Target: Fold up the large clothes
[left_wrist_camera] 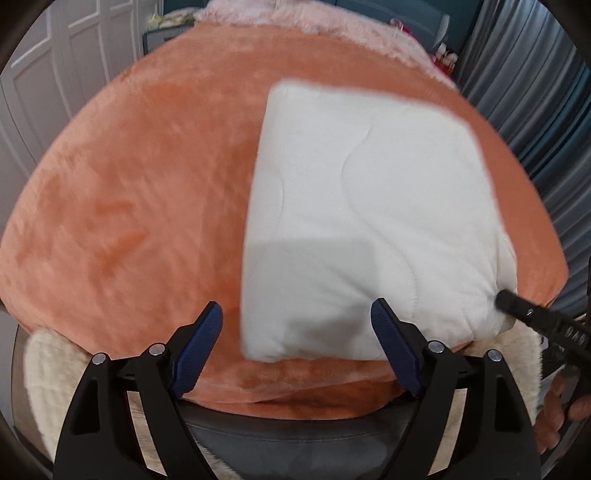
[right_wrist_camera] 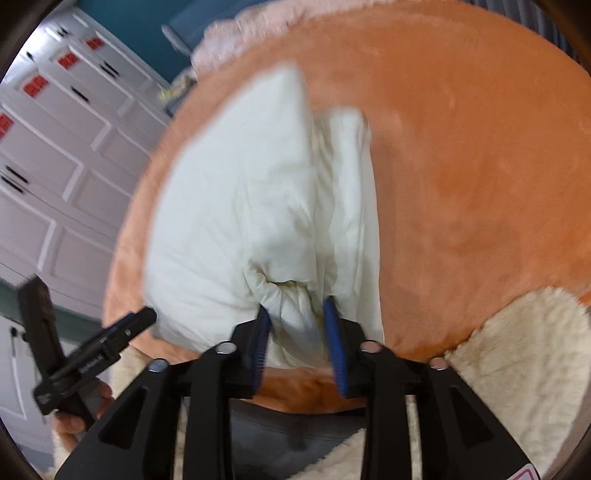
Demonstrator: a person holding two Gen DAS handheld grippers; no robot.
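A white quilted garment (left_wrist_camera: 369, 206) lies folded into a thick rectangle on an orange plush blanket (left_wrist_camera: 129, 206). My left gripper (left_wrist_camera: 297, 312) hangs open and wide over the garment's near left corner, its blue pads clear of the cloth. In the right wrist view the garment (right_wrist_camera: 229, 206) shows stacked layers along its right side. A bunched fold of its near edge sits between the blue pads of my right gripper (right_wrist_camera: 295, 310), which stands open partway around it. One of the right gripper's fingers (left_wrist_camera: 517, 308) reaches the garment's near right corner. One of the left gripper's fingers (right_wrist_camera: 136, 321) shows at the left.
Cream fuzzy fabric (right_wrist_camera: 517, 350) lies at the blanket's near corners, and pink fuzzy fabric (left_wrist_camera: 332, 18) at the far end. White panelled cabinet doors (right_wrist_camera: 55, 166) stand to the left, and grey curtains (left_wrist_camera: 535, 92) hang on the right. A person's hand (right_wrist_camera: 74, 417) holds the left gripper's handle.
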